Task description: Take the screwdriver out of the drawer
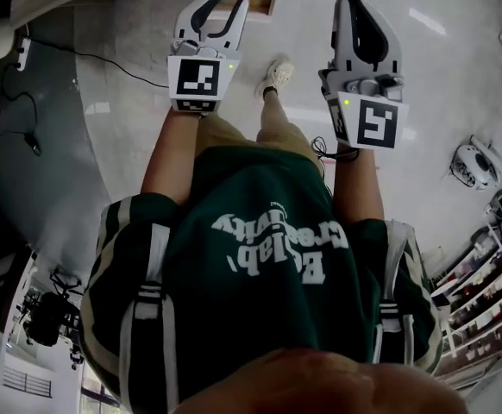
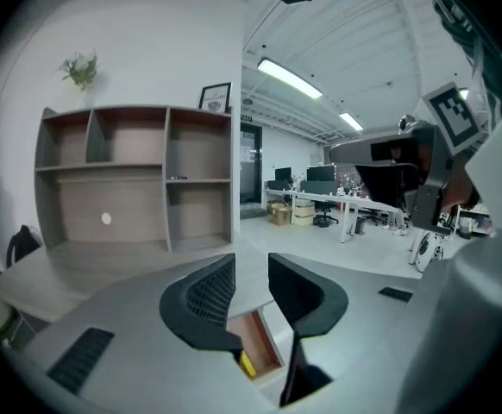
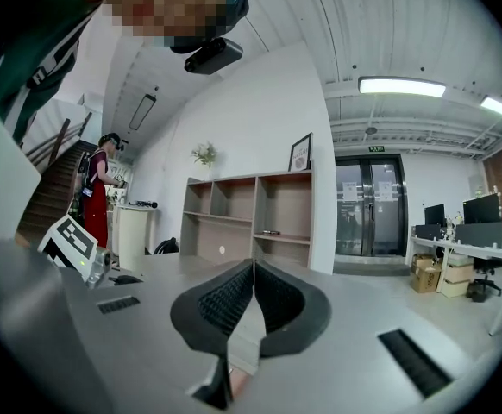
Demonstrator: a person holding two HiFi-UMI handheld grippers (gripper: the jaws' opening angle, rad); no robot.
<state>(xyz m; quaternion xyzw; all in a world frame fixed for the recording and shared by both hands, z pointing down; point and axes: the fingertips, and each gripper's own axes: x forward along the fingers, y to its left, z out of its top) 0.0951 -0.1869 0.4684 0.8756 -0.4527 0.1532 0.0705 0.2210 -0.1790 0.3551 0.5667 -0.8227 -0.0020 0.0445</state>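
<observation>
Left gripper (image 2: 251,266) had its jaws apart with nothing in them, hanging above and just short of the drawer (image 2: 258,335). The right gripper (image 3: 253,270) was off to the drawer's other side, jaws pressed together and empty. Further off, the drawer sat open with a yellow handle, the screwdriver (image 2: 247,365) I reckon, lying inside it, so I'd have lined the open jaws across that handle, dropped in clear of the drawer walls, then squeezed.
</observation>
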